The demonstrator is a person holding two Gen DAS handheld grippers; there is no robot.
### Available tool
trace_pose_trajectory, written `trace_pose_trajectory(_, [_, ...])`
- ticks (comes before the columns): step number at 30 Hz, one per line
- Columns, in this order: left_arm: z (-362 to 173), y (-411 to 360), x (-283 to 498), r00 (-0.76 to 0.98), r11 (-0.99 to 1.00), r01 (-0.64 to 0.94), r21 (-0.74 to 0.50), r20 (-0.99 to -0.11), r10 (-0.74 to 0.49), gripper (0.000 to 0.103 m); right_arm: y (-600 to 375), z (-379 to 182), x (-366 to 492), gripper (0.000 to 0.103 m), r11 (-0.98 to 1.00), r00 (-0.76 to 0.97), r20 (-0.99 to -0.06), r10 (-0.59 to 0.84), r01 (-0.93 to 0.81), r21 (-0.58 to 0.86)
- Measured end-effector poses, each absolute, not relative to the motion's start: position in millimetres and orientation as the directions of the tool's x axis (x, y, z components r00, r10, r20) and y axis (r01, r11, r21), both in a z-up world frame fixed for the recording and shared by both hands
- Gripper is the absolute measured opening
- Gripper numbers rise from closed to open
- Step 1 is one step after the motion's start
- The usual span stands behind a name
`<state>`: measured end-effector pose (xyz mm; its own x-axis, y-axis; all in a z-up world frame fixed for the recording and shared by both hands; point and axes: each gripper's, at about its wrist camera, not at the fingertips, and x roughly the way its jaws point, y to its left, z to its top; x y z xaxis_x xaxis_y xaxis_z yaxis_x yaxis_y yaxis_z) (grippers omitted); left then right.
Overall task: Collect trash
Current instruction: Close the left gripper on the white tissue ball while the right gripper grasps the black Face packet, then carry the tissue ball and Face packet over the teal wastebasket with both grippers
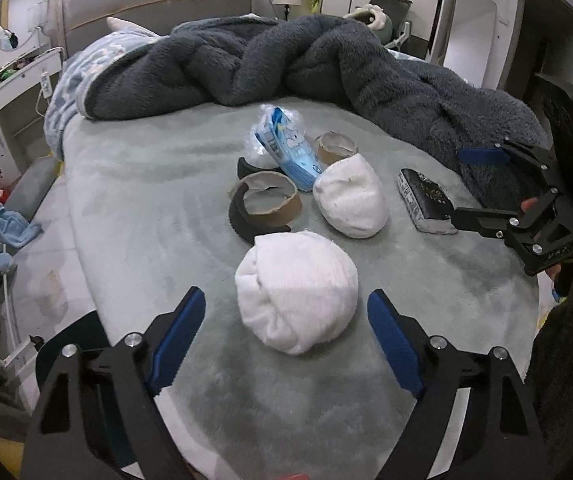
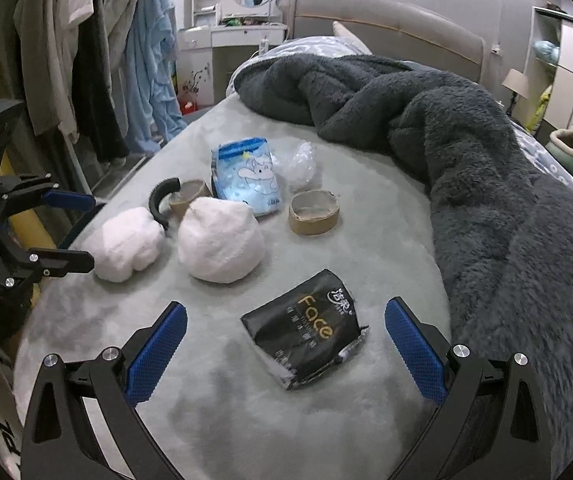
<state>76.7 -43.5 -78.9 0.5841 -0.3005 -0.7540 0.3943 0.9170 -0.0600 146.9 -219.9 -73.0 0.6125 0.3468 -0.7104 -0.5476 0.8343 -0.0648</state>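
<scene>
Trash lies on a grey-green bed cover (image 1: 146, 168). In the left wrist view my left gripper (image 1: 286, 312) is open, its blue pads on either side of a white rolled sock (image 1: 296, 290). Behind it lie a second white sock (image 1: 352, 200), two cardboard tape cores (image 1: 272, 200) (image 1: 336, 146), a blue tissue pack (image 1: 290, 146) and a black wrapper (image 1: 426, 200). In the right wrist view my right gripper (image 2: 286, 318) is open around the black "Face" wrapper (image 2: 306, 332). It also shows in the left wrist view (image 1: 468, 188), at the right.
A dark fluffy blanket (image 2: 466, 160) is heaped across the back and right of the bed. A crumpled clear plastic bag (image 2: 300, 164) lies beside the blue pack. Clothes hang on a rack (image 2: 86, 60) left of the bed. A black curved piece (image 2: 160, 200) lies by the cores.
</scene>
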Motion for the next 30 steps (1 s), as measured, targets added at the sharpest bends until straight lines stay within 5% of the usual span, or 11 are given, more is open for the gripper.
trace_pose_trajectory(23, [-96, -50, 93, 0.546, 0.905, 0.415, -0.091, -0.771, -0.328, 0.05, -219, -116, 181, 0.1, 0.772, 0.474, -0.81, 0.345, -0.634, -0.042])
trace_pose_trajectory(26, [-91, -46, 89, 0.556, 0.909, 0.405, -0.104, -0.761, -0.334, 0.049, -221, -115, 179, 0.085, 0.773, 0.471, -0.808, 0.354, -0.634, -0.031])
trace_pose_trajectory(30, [-81, -42, 83, 0.579, 0.911, 0.399, -0.103, -0.742, -0.337, 0.049, -222, -111, 177, 0.081, 0.779, 0.468, -0.809, 0.355, -0.626, -0.02])
